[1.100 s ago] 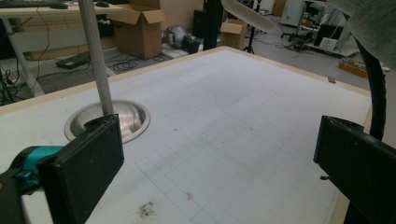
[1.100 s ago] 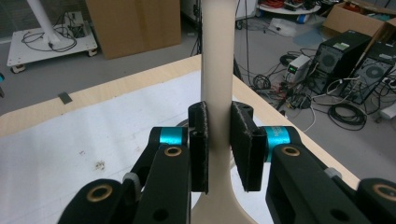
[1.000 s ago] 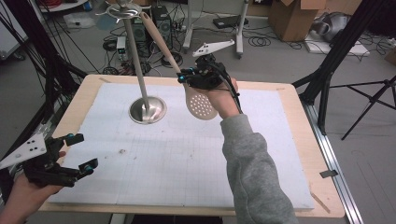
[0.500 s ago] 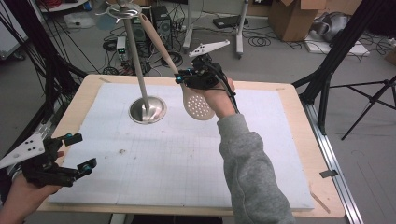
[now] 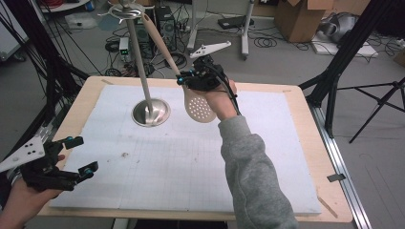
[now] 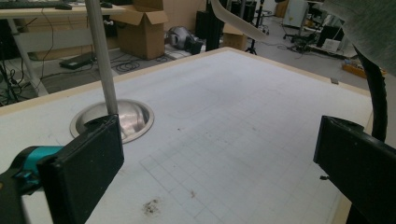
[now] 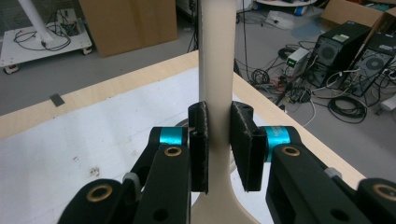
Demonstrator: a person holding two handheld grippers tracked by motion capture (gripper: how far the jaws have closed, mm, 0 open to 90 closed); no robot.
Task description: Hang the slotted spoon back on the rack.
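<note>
Slotted spoon gripped aloft, beside the stand.
My right gripper [image 5: 184,78] clamps the slotted spoon's [image 5: 200,106] handle, arm outstretched; my left gripper [image 5: 79,155] rests low, jaws spread wide, empty.

Shiny metal stand [image 5: 143,71]; matt cream plastic spoon [image 5: 200,106]; pale wood table [image 5: 305,124].

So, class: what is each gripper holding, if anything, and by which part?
The right gripper clamps the slotted spoon by its handle, just above the bowl. The left gripper is open and holds nothing.
</note>
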